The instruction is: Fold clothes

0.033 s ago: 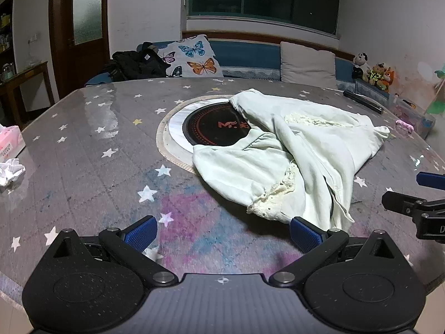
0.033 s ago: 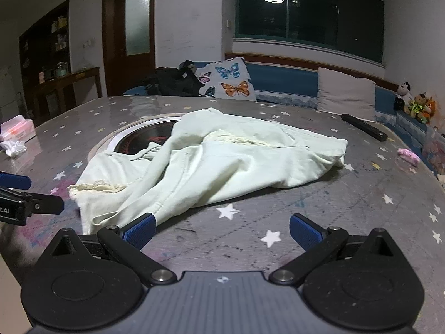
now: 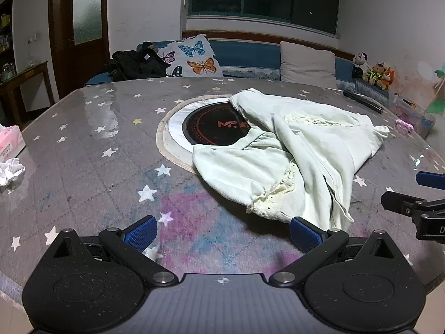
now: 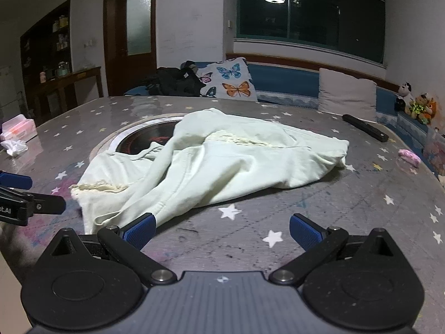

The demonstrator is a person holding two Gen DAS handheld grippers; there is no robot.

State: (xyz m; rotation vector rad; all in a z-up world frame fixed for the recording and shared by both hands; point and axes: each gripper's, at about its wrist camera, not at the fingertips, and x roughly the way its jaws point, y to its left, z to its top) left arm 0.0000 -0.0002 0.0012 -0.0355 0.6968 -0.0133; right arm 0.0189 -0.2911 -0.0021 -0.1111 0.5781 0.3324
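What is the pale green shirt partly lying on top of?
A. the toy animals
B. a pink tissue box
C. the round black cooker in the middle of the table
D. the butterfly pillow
C: the crumpled pale green shirt drapes over one side of the round black cooker set into the starry table, while the other things sit well away from it.

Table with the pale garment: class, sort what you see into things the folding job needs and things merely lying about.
Needed: pale green garment, left gripper, right gripper, both open.

Lying about: tissue box, crumpled tissue, black remote, pink item, round cooktop.
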